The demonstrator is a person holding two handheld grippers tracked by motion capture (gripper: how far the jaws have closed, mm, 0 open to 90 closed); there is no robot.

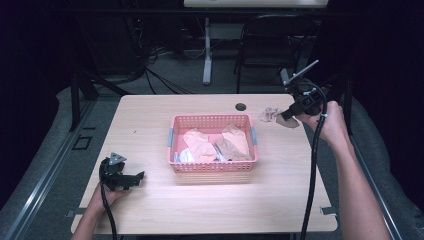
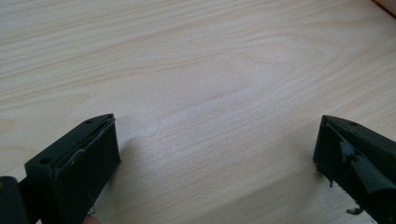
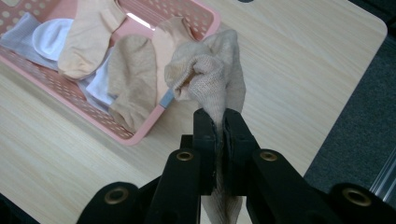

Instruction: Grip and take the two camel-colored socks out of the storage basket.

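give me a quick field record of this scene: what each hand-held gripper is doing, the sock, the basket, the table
right hand-held gripper: shut on a beige sock, held above the table to the right of the basket
beige sock: bunched, pinched between the jaws, off the table
left hand-held gripper: open, nothing between its jaws, low over bare wood at the table's near left
basket: pink, perforated, mid-table, holds several peach, tan and white socks
loose sock: crumpled on the table near the right gripper
table: light wood
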